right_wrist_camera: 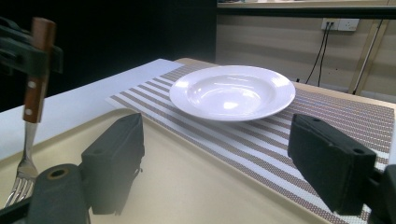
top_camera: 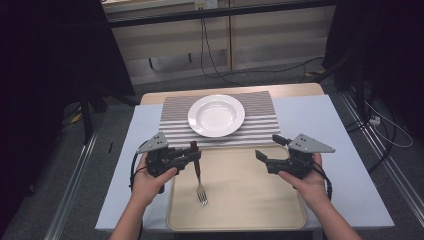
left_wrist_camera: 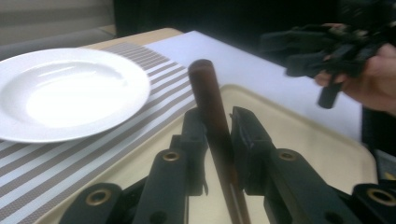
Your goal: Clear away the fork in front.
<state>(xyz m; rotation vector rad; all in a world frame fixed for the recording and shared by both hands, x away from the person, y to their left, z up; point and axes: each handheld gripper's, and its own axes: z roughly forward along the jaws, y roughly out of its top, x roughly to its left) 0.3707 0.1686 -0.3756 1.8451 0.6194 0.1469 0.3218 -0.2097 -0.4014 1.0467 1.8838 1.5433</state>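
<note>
The left gripper (top_camera: 192, 156) is clamped on the fork (top_camera: 198, 175) by its brown wooden handle: in the left gripper view the two jaws press on either side of the handle (left_wrist_camera: 215, 126), whose rounded end sticks out past them toward the plate (left_wrist_camera: 60, 93). From above, the fork's long axis runs near to far, handle end far and tines (top_camera: 201, 196) near, the tines hanging down toward the tray (top_camera: 250, 210); whether they touch it or hover just off it I cannot tell. The right gripper view shows the fork almost upright, tines (right_wrist_camera: 21, 184) low over the tray's left part, which suggests it is lifted at the handle end. The right gripper (top_camera: 265, 157) is well to the right over the tray, its jaws spread wide with nothing between them, pointed left toward the fork. The plate sits on the striped mat (top_camera: 260, 130), beyond the tray's far edge, ahead and a little to the right of the left gripper. So the fork lies in the left hand's keeping, and the place setting lies farther off. Judging from this, the coming move is a carry away from the person, and the handle already points that way; the bare strip of mat left of the plate is the nearest open spot.
</note>
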